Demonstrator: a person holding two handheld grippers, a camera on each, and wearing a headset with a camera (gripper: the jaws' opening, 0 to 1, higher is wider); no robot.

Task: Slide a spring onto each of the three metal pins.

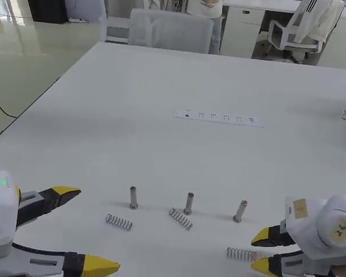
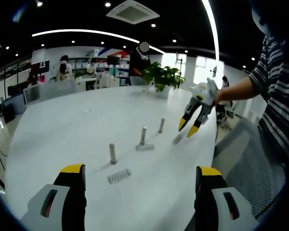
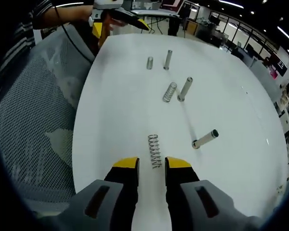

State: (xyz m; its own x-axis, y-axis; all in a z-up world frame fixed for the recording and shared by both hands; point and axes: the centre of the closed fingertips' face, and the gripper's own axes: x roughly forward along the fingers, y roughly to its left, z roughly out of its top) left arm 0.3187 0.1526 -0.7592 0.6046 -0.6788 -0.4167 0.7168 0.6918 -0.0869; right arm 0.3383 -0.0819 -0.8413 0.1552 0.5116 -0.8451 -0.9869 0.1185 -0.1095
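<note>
The white worktop (image 1: 161, 86) carries all parts; a power strip (image 1: 218, 117) lies flat near the centre of the head view, well apart from the work. The left gripper (image 1: 86, 228) sits at the lower left of the head view, fingers spread wide with nothing between them. The right gripper (image 1: 259, 251) sits at the lower right, fingers set to a narrow gap with nothing clamped. Three metal pins stand upright in a row across the lower centre: left pin (image 1: 133, 197), middle pin (image 1: 188, 203), right pin (image 1: 240, 211). All three are bare. Three springs lie flat on the worktop, one near the foot of each pin: left spring (image 1: 119, 222), middle spring (image 1: 180, 219), right spring (image 1: 241, 254). The right spring governs the coming move. In the right gripper view it lies directly ahead of the fingers, long axis in line with them, near end at the mouth of the gap; contact with either finger cannot be determined. The right gripper is much the nearer to it. A short advance and closure should secure it; the right pin stands just beyond, right of centre in that view.
</note>
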